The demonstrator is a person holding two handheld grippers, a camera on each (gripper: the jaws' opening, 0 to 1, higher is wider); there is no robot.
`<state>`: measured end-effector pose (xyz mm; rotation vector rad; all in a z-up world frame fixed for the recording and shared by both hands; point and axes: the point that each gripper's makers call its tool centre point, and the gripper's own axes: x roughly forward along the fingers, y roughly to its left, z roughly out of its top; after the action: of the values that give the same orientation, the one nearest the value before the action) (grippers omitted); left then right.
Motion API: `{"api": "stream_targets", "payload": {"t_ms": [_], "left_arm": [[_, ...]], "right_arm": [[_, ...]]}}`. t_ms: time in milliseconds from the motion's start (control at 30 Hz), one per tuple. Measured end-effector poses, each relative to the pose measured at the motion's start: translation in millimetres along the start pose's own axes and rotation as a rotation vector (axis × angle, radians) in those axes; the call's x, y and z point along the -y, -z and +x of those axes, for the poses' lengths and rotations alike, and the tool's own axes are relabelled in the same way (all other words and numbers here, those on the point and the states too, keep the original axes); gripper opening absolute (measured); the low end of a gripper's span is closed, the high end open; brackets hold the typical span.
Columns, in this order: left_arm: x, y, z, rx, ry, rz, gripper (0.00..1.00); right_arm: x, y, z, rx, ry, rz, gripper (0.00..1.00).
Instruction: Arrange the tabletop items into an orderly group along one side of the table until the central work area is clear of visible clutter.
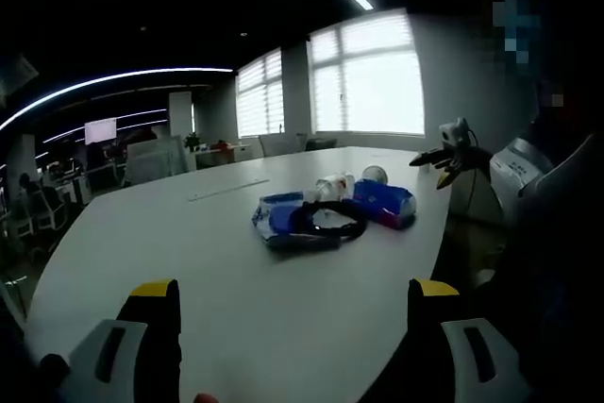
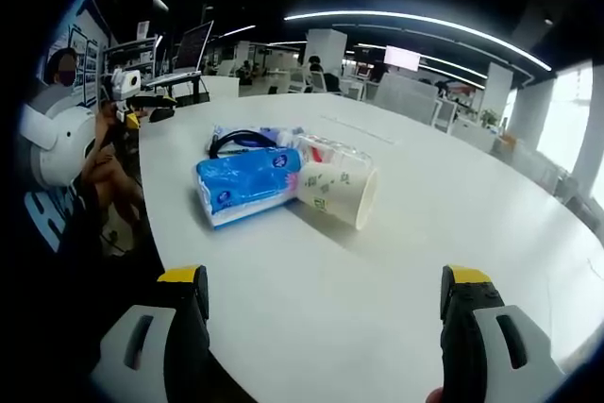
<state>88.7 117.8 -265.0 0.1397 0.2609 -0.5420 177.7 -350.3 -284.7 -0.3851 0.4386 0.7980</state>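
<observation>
The items lie in one cluster near the edge of the white table. A blue tissue pack lies against a paper cup tipped on its side, with a black cable and a clear-wrapped pack behind them. In the left gripper view the blue tissue pack, the black cable and a blue-and-white pouch lie mid-table. My left gripper is open, well short of the cluster. My right gripper is open too, nothing between its jaws. Each gripper also appears in the other's view: right gripper, left gripper.
The table stretches bare beyond and around the cluster. A person's hand holds the left gripper past the table edge. Office desks, chairs and bright windows stand far behind.
</observation>
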Motion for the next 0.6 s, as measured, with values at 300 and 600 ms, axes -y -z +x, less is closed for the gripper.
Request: {"api": "stream_targets", "payload": {"t_ms": [300, 600], "left_arm": [[0.9, 2.6, -0.1, 0.001, -0.001, -0.003, 1.00], [1.6, 3.3, -0.6, 0.007, 0.001, 0.000, 1.00]], "right_arm": [[1.1, -4.5, -2.1, -0.002, 0.006, -0.017, 1.00], [3.4, -16.2, -1.8, -0.006, 0.002, -0.052, 0.99]]}}
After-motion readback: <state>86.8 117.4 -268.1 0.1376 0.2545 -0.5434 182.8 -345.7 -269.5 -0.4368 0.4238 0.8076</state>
